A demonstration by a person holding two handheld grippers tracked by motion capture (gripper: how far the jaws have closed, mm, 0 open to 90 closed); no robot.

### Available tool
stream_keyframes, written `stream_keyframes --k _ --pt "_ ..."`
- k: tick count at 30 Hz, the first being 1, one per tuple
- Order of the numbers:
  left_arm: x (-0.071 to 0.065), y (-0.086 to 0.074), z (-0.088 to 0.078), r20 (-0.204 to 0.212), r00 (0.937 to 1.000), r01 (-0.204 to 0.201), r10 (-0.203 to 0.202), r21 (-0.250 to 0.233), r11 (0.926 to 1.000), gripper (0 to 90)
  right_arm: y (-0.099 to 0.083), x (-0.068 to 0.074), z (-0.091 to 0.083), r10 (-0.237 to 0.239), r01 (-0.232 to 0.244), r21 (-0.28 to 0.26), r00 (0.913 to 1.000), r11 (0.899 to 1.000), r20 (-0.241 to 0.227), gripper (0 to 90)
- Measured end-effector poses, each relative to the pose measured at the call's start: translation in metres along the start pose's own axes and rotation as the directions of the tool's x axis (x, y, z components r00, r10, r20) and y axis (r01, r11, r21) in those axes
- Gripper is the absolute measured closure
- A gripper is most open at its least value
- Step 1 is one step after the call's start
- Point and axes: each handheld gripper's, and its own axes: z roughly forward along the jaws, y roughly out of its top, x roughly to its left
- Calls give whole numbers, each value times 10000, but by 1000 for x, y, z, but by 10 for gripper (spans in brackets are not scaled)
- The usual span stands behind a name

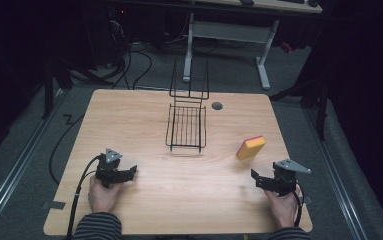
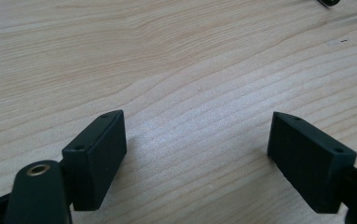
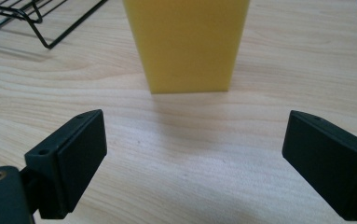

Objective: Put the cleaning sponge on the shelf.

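A yellow sponge (image 1: 251,147) with a pink-red top lies on the right side of the wooden table (image 1: 144,210). My right gripper (image 1: 257,179) hovers just in front of it, toward the near right corner, and points at it. In the right gripper view the sponge (image 3: 188,46) stands beyond the open jaws of my right gripper (image 3: 195,140), with bare wood between them. My left gripper (image 1: 131,173) rests low at the near left, held by a hand. In its own view, my left gripper (image 2: 197,133) is open over bare wood.
A black wire rack (image 1: 186,125) stands at the table's middle back, its corner (image 3: 27,16) left of the sponge. A round cable hole (image 1: 217,106) lies beside it. Behind the table are a white-legged desk (image 1: 229,35) and floor cables (image 1: 139,65).
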Motion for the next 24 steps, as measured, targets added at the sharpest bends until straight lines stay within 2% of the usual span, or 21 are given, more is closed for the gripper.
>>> stream_keyframes --k 7,8,19,24 --pt "0 0 0 -30 10000 -18 18 -11 10000 200 13 5 -1 -339 338 -179 9994 9993 -79 56" --pt "0 0 0 -30 10000 -22 22 -12 10000 197 14 6 -1 -252 251 -127 9996 9996 -86 52" --pt "-1 0 0 -49 10000 -55 55 3 10000 195 35 8 3 -533 527 -398 9985 9978 -142 16" --pt "-1 0 0 -44 10000 -65 65 12 10000 195 43 10 10 -422 412 -457 9989 9981 -192 3"
